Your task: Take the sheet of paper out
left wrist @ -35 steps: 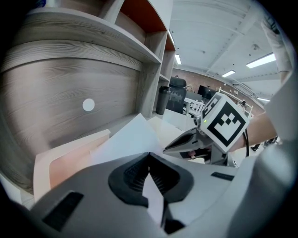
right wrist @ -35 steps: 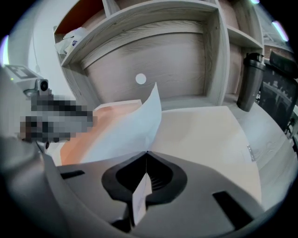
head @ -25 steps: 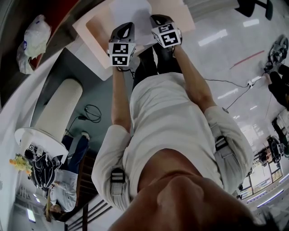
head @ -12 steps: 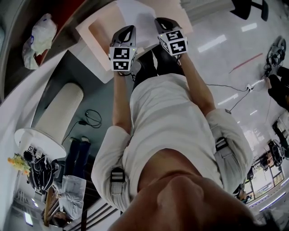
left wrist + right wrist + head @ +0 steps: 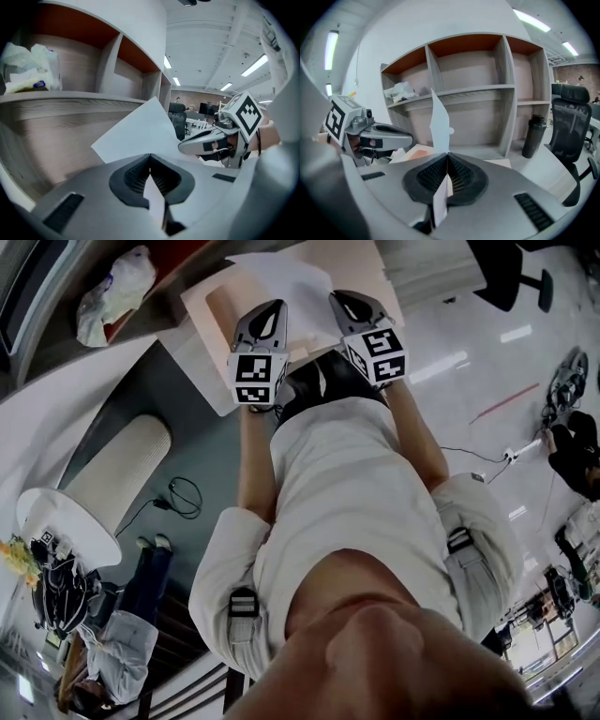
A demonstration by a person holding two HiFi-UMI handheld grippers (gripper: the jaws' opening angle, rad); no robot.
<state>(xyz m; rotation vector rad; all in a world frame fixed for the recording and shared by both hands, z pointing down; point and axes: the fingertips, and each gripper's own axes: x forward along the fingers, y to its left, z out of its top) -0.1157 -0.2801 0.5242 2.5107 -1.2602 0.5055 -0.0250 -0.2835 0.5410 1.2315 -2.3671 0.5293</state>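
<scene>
You have the sheet of paper (image 5: 136, 129) pinched from both sides. The left gripper (image 5: 150, 157) has its jaws pressed together on the near edge, with a sliver of white poking back through them. The right gripper (image 5: 447, 154) pinches the same edge just beside it (its own view catches the sheet almost edge-on, standing up from the jaws). The sheet is held in the air in front of the wooden shelf unit (image 5: 487, 89), above the peach-coloured board (image 5: 211, 310) on the surface; whether its far corner touches anything I cannot tell. Treat it as very light and limp: it will likely flap or crease under a quick pull, and it could tear if your grippers draw apart. Two holds near one edge suit it well, so move both hands together and level. The plastic bag (image 5: 28, 70) on the shelf and the dark bottle (image 5: 533, 136) stand well apart from the sheet.
</scene>
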